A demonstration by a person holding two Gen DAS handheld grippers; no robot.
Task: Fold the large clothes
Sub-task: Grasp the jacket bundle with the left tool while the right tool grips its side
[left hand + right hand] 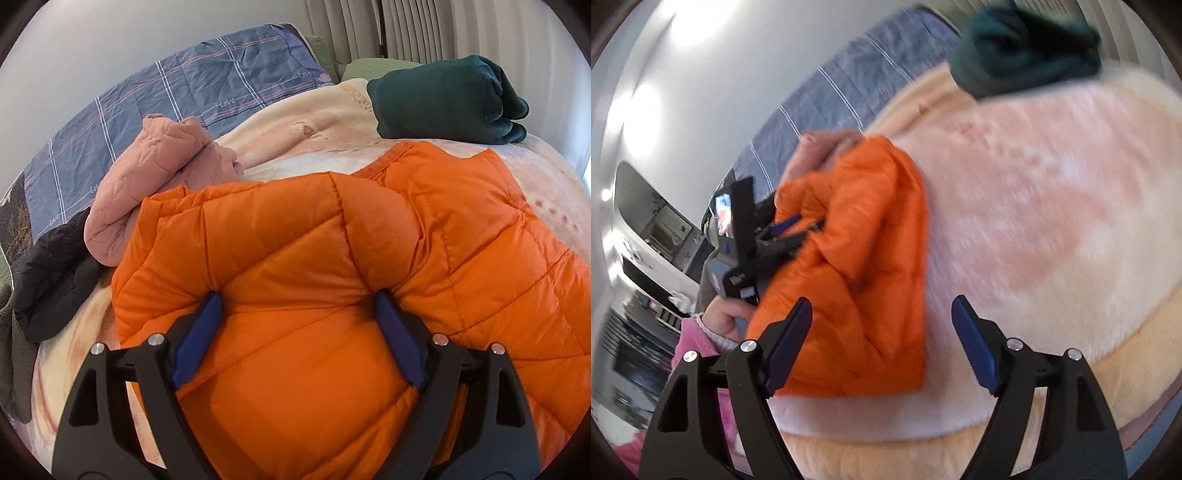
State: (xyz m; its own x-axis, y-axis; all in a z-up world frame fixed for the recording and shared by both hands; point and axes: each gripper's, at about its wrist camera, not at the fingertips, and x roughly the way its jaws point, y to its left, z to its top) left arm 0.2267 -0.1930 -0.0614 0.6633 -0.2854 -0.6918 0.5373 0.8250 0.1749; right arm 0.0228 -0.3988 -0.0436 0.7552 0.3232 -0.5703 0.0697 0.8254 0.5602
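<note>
Left hand-held gripper [295, 314] presses down into an orange puffer jacket [332, 258], its blue pads [201, 332] spread wide with a bulge of padded fabric between them; whether they pinch it I cannot tell. From this view the jacket fills the near half of a bed covered by a cream and peach fleece blanket [314, 136]. Beyond it lie a crumpled pink quilted garment [155, 177] at left, a folded dark green garment [447, 96] at far right, and a blue checked pillow [177, 110] against the wall.

Only the blurred right wrist view shows the right hand-held gripper [882, 325], open and empty above the blanket at the jacket's right edge. It alone shows the person's left hand [724, 317] and pink sleeve [690, 347] gripping the other tool.
</note>
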